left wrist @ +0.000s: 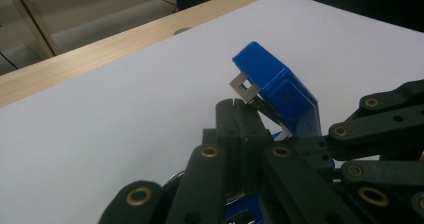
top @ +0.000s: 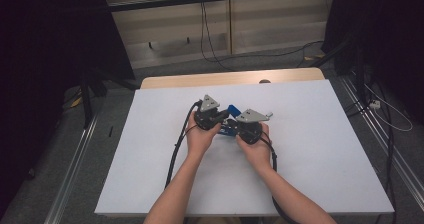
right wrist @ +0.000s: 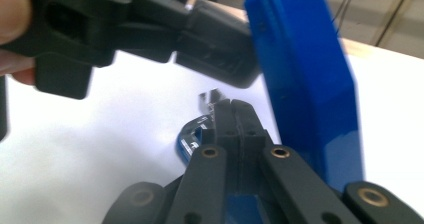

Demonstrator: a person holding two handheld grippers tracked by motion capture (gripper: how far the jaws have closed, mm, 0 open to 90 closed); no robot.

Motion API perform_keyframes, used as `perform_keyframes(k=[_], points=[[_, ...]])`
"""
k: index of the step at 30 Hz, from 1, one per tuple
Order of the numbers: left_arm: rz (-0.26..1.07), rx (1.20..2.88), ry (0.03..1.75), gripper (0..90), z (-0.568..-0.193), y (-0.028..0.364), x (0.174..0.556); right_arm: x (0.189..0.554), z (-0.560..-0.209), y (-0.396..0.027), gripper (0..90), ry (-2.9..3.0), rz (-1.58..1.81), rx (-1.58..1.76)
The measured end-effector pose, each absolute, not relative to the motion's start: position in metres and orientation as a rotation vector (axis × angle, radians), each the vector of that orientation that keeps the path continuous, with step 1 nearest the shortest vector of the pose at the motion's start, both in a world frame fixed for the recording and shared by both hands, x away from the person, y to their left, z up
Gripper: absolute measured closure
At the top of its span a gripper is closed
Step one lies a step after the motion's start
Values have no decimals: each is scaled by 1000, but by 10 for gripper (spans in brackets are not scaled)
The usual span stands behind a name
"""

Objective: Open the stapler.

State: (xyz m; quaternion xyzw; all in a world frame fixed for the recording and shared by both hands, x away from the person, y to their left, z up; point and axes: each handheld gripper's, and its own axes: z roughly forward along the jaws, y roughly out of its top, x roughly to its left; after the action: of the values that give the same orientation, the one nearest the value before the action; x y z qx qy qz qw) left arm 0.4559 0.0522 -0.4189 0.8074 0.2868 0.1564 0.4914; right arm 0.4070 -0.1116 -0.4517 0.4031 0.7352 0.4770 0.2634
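Observation:
A blue stapler (top: 232, 109) sits hinged open between my two grippers at the middle of the white table (top: 310, 149). Its blue top (left wrist: 277, 86) tilts up, and the metal magazine (left wrist: 245, 87) shows beneath it. My left gripper (top: 224, 118) is shut, its tips (left wrist: 239, 109) touching that metal arm; I cannot tell whether they pinch it. My right gripper (top: 234, 129) is also shut (right wrist: 232, 109), with a small metal bit (right wrist: 210, 96) at its tips and the blue top (right wrist: 305, 79) just to the right. The left gripper (right wrist: 235, 66) hangs close above it.
Both hands rest near the table's middle, and cables (top: 175, 149) trail back toward the person. The wooden table edge (top: 230, 78) lies at the far side. Dark stands (top: 90, 94) and floor cables (top: 385, 109) flank the table.

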Motion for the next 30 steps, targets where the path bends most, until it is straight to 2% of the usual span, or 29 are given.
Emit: perform_keyframes(k=[14, 30], points=[[383, 1935, 701, 900, -426, 57, 464, 416, -452, -101, 900, 1961, 1202, 1084], [361, 1933, 715, 898, -435, 55, 469, 411, -456, -113, 900, 1988, 1172, 1072]])
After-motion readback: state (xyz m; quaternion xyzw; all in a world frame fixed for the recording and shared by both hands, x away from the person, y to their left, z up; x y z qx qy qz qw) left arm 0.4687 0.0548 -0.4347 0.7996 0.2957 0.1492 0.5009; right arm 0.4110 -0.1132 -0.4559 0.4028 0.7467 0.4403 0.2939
